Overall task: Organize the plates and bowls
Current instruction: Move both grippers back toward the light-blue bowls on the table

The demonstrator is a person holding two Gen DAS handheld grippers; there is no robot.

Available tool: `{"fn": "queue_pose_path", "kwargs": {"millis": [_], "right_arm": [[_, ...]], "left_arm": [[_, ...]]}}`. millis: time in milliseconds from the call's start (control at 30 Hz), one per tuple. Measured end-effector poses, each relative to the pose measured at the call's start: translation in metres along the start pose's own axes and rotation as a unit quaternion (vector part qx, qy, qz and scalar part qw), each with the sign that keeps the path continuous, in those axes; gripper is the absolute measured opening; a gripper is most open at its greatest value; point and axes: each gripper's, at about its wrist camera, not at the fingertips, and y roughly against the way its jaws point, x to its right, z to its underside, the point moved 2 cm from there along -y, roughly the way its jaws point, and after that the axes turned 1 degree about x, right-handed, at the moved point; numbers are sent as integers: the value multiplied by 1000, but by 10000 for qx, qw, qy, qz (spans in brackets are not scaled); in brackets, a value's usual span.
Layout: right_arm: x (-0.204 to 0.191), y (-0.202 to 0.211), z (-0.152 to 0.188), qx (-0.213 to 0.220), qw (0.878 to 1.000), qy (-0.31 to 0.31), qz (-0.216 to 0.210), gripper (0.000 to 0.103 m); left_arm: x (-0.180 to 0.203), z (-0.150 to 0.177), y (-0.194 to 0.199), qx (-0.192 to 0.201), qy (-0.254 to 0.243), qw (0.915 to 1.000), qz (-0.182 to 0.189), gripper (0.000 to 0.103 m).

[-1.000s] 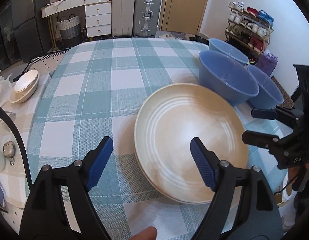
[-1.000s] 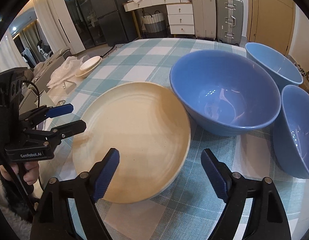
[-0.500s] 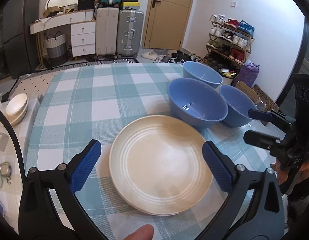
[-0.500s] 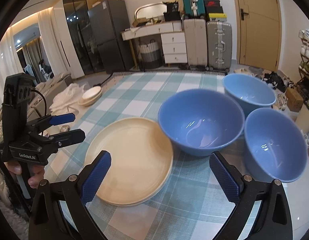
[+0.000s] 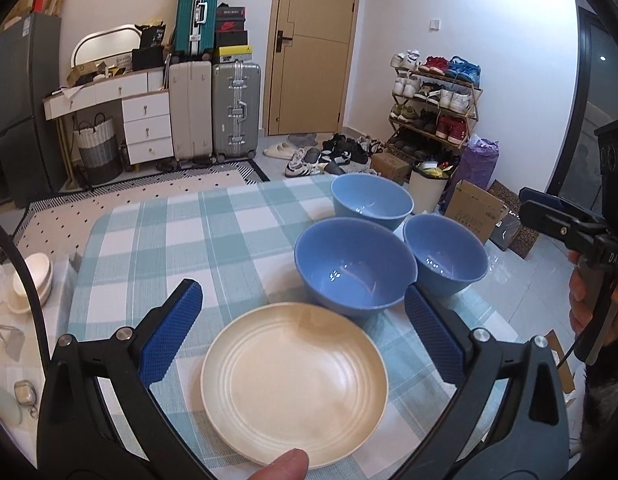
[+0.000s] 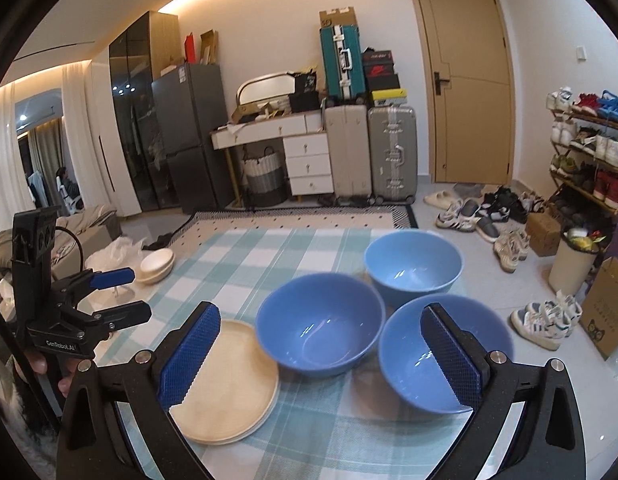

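Far left, off the checked surface (image 5: 157, 248), cream dishes (image 5: 31, 282) sit stacked. Left gripper (image 5: 301, 334): fingers just spread wide, nothing between them, hovering above the cream plates (image 5: 295, 380) stacked at the near edge. Just beyond, three blue bowls (image 6: 321, 322) cluster, unnested. Right gripper (image 6: 321, 356): fingers likewise just opened, empty, above plate and bowls. Plate step looks finished; bowls seem next. Likely move: grip one bowl's rim, lift clear, nest it into another.

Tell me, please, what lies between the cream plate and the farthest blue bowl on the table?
The biggest blue bowl sits between the cream plate and the farthest blue bowl; the left wrist view shows it best.
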Motion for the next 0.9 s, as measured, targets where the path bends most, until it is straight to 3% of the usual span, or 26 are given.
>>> {"fn": "queue_pose_path", "kwargs": {"millis": [433,900], "right_arm": [[56,39,-51,335,9986,-242,339,102],[107,26,-101,344,9975,-386,476,102]], "left_arm": [[23,-58,-8,257,-45,9996,139,101],[40,-105,-58,141,-123,9998,102,101]]}}
